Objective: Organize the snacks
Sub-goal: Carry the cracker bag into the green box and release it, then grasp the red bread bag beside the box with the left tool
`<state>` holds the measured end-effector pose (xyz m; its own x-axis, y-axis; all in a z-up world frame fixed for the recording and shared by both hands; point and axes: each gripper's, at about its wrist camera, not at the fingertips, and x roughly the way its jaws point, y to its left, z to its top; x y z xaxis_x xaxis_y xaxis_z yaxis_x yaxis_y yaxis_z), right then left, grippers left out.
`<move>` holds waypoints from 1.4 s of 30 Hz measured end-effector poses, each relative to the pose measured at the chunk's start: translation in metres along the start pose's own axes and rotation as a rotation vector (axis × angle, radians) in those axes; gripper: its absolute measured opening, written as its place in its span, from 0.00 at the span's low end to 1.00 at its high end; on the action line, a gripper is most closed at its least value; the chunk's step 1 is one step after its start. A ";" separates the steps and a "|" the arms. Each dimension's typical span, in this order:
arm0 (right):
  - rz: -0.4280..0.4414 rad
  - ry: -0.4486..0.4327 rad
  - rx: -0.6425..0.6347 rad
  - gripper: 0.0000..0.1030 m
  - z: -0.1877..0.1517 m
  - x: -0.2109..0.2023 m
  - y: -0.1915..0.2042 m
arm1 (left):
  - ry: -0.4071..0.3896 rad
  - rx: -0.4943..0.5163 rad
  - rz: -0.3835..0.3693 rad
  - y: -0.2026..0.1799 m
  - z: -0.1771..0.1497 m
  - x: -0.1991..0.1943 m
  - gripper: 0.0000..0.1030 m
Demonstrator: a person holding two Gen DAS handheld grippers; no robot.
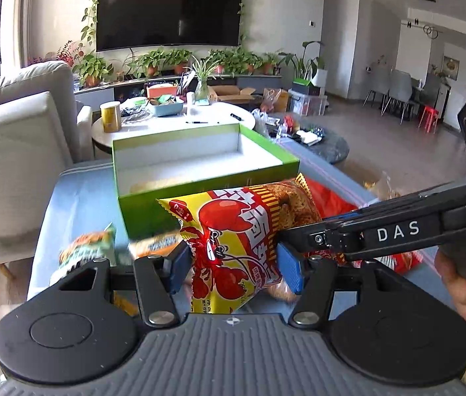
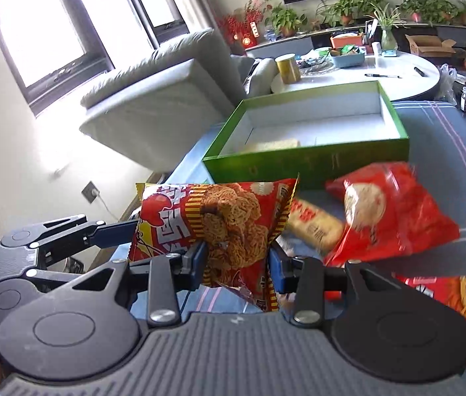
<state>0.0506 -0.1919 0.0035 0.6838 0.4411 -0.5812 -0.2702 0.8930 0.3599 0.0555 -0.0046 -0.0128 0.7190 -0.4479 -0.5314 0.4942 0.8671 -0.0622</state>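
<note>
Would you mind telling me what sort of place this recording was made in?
Most likely a home living room: a large black wall-mounted television hangs over a row of potted green plants, with a pale grey upholstered sofa beside the snack table.

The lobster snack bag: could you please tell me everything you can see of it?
The snack bag is a glossy yellow and red foil packet with a cartoon lobster, a picture of fried noodle chunks and crimped ends. It looks sealed and puffy, creased where it is pinched. It is held off the blue cloth, in front of the green box. The left gripper clamps one end and the right gripper the other, each with blue fingers pressing its sides.
</note>
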 end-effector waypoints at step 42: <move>-0.171 -0.080 0.138 0.50 0.106 0.064 -0.121 | 0.080 -0.207 -0.007 0.043 0.103 0.165 0.62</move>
<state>0.1992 -0.2808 -0.0001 0.7646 0.2712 -0.5847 -0.0546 0.9311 0.3606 0.2458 -0.0639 -0.0165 0.6706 -0.4425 -0.5955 0.3822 0.8940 -0.2339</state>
